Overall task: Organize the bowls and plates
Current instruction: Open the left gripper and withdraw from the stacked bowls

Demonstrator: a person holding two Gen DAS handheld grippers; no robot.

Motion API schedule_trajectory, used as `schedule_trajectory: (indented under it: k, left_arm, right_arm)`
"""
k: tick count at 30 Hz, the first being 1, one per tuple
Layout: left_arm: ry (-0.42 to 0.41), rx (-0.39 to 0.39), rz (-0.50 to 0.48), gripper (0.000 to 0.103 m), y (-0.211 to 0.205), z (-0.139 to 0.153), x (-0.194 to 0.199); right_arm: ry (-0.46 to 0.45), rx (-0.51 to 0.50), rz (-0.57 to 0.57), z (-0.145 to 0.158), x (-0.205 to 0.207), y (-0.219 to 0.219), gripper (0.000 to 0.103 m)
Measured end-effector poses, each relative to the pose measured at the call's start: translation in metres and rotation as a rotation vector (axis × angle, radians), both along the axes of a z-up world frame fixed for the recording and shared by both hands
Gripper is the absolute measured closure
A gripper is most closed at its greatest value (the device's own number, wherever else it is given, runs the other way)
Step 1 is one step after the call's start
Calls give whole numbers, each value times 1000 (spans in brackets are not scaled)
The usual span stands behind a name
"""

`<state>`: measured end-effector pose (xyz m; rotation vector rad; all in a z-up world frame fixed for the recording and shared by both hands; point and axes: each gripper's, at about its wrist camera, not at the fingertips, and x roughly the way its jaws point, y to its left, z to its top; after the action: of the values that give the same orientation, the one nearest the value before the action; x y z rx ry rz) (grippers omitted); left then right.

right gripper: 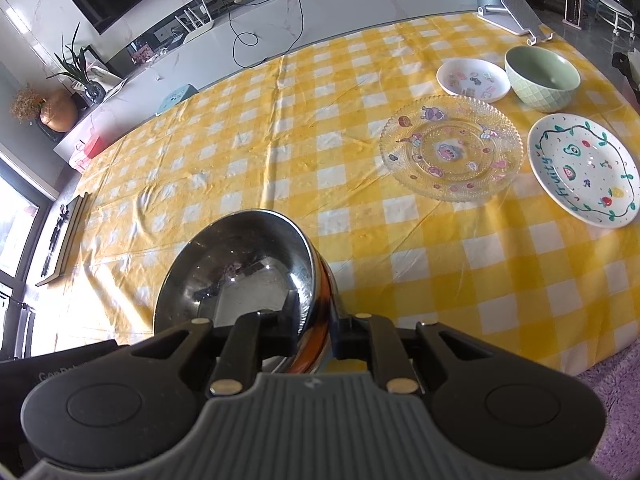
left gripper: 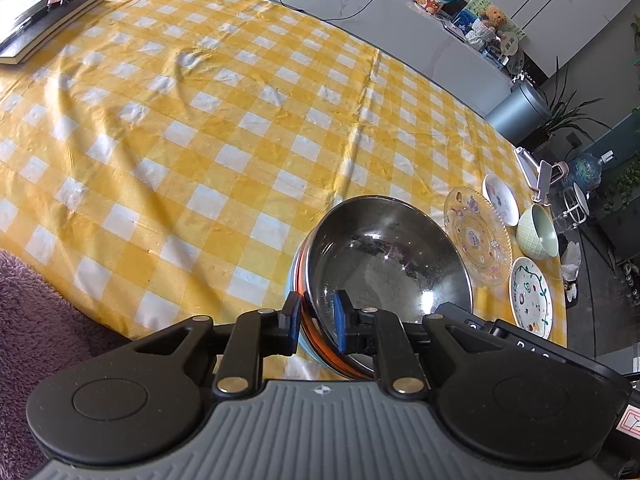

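Note:
A steel bowl (left gripper: 392, 256) (right gripper: 240, 264) is nested on top of an orange-rimmed bowl and a pale blue one, on the yellow checked tablecloth (left gripper: 200, 120). My left gripper (left gripper: 317, 320) straddles the stack's near rim, one blue pad outside and one inside, with a sliver of steel showing beside the inner pad. My right gripper (right gripper: 316, 322) straddles the opposite rim, loose as well. To the right lie a clear patterned glass plate (right gripper: 451, 148), a small white plate (right gripper: 473, 79), a green bowl (right gripper: 542, 78) and a fruit-painted white plate (right gripper: 584, 168).
A dark book (left gripper: 44, 20) lies at the table's far left corner and a white phone stand (right gripper: 516, 16) at the far right edge. Purple fluffy fabric (left gripper: 36, 320) borders the near table edge. A wide stretch of cloth spreads beyond the bowl stack.

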<state>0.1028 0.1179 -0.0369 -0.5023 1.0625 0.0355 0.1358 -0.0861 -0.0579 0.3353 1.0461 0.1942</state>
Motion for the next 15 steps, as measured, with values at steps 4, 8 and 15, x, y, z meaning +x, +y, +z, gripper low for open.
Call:
schedule_trajectory:
  k: [4,8,15]
  left_arm:
    - [-31,3,0,73,1,8,-3]
    - [-75,30,2,64,-2,22,-8]
    - [-175,50,-41,55,-20,49,-16]
  right_arm:
    - [-22,-6,-1,6,-2,-1,81]
    - [-46,7,-11,15,-5,-7,74]
    - [-100,25,-50,30,-16,-29,68]
